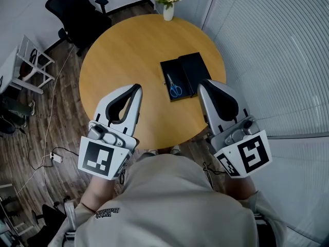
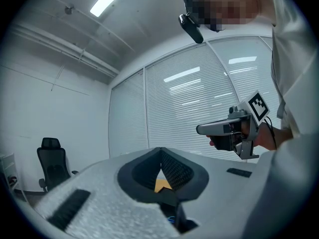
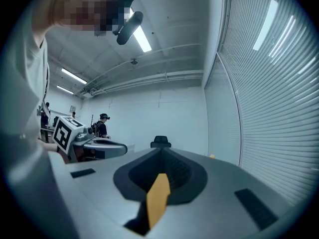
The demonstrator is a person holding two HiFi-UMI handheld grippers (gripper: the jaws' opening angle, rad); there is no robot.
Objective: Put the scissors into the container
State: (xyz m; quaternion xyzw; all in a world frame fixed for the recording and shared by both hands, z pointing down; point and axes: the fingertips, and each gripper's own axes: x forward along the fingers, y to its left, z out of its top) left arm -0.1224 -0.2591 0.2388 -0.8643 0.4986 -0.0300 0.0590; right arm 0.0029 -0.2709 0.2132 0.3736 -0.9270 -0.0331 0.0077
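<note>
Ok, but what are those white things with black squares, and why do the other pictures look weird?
They are grippers, like big tongs; a person holds one in each hand. The head view comes from a camera on the person's head, looking down. The left gripper and right gripper are both shut and empty. The other two pictures come from cameras riding on each gripper, looking along its jaws. On the round wooden table, blue-handled scissors lie on an open black container, and a vase of flowers stands at the far edge.
</note>
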